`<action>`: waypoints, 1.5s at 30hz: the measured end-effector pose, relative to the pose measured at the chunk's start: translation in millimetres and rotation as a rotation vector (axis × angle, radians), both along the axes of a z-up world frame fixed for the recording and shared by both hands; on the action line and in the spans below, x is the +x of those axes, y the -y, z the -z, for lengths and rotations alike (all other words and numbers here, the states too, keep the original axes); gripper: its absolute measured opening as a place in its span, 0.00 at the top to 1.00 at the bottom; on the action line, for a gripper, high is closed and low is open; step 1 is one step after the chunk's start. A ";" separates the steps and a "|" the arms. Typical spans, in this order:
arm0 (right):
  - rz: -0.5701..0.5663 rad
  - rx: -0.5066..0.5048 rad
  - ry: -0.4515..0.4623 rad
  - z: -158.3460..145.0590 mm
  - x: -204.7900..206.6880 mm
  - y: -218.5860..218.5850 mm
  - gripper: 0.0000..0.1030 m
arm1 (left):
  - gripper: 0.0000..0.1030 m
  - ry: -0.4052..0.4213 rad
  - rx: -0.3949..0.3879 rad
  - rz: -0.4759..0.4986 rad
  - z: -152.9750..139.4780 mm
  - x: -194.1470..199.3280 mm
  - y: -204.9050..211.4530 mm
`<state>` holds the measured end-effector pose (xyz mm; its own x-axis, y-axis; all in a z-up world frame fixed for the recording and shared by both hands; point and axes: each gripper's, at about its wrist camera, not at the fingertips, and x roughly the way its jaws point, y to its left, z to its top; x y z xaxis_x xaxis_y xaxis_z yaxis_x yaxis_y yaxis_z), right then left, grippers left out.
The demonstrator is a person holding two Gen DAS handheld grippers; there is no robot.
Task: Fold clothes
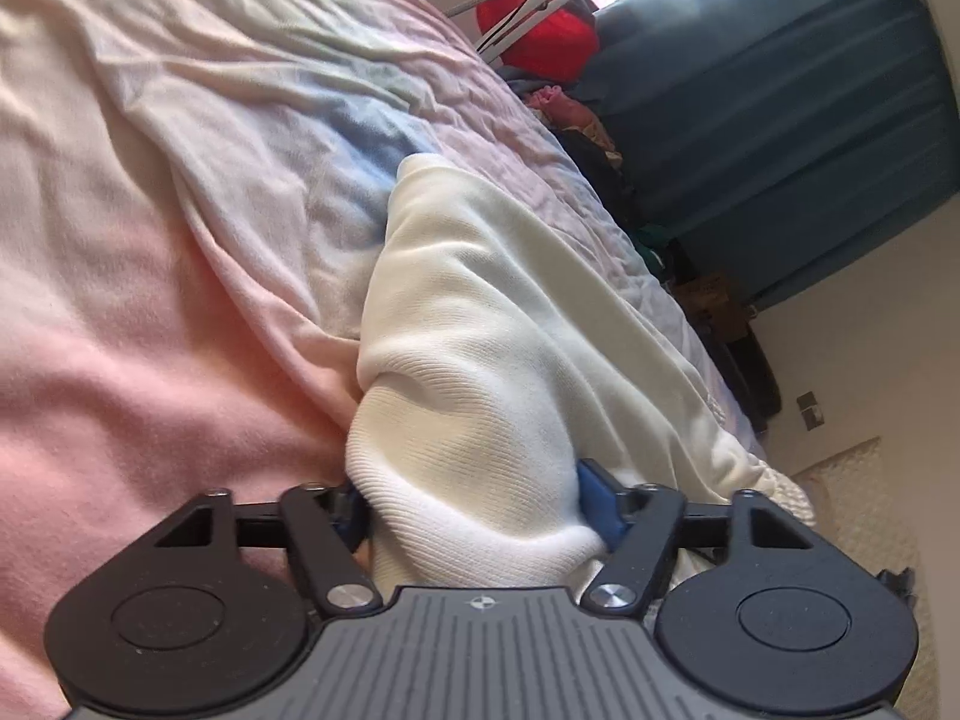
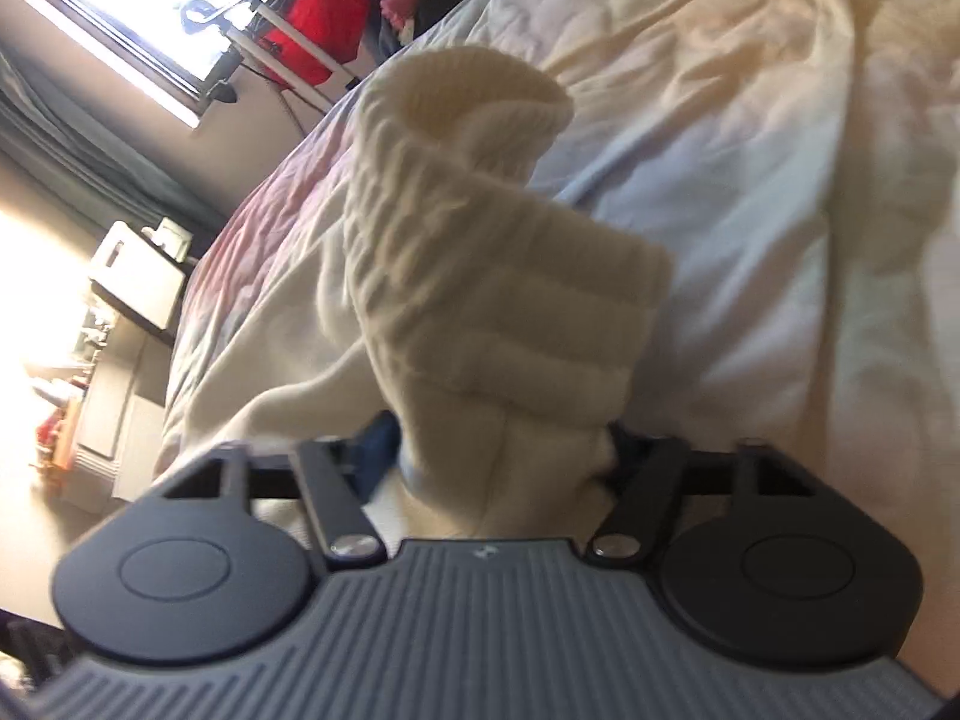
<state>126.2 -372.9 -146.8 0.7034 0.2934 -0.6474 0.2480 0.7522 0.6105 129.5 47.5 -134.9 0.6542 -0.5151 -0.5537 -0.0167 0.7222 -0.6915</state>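
Observation:
A cream knitted sweater (image 1: pixel 480 324) lies on the bed, with its near edge bunched between the fingers of my left gripper (image 1: pixel 480 516), which is shut on it. In the right wrist view the same cream sweater (image 2: pixel 480 276), with a ribbed cuff or hem curling up, is pinched in my right gripper (image 2: pixel 498 462), also shut on it. The blue pads (image 1: pixel 594 504) of the left gripper show at the cloth's side. The fingertips of both grippers are mostly hidden by fabric.
The bed is covered with a pastel pink, blue and white sheet (image 1: pixel 180 240). A blue curtain (image 1: pixel 780 120), a red cloth on a white rack (image 1: pixel 540 30) and a clothes pile stand past the bed. The right wrist view shows a bright window (image 2: pixel 150 6) and a desk (image 2: pixel 132 288).

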 end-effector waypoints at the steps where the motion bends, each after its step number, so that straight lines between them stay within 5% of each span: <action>1: 0.001 -0.004 0.023 -5.7 -4.1 -0.8 0.55 | 0.49 0.009 0.007 -0.004 -2.8 -1.7 -0.6; 5: -0.012 -0.005 0.116 -35.8 -22.2 -3.4 0.65 | 0.60 0.044 0.016 -0.003 -20.1 -7.4 -1.2; 12: 0.009 0.076 0.229 -80.8 -50.5 33.5 0.67 | 0.67 0.152 -0.002 0.063 -80.0 -17.1 29.8; 16: 0.081 0.102 0.264 -97.7 -49.0 88.3 0.67 | 0.68 0.179 -0.005 0.139 -106.9 3.9 92.5; 23: 0.274 0.057 0.282 -126.9 -27.0 212.9 0.67 | 0.69 0.156 -0.029 0.275 -124.2 99.4 257.1; 32: 0.515 0.071 0.242 -96.4 15.3 338.5 0.67 | 0.68 0.177 0.013 0.393 -99.5 186.6 413.3; 37: 0.548 0.103 0.191 -34.8 18.0 346.0 0.67 | 0.68 0.130 0.075 0.454 -51.2 206.6 429.9; 45: 0.575 0.101 0.174 19.8 -18.1 312.8 0.65 | 0.63 0.200 0.163 0.541 -4.7 176.3 398.1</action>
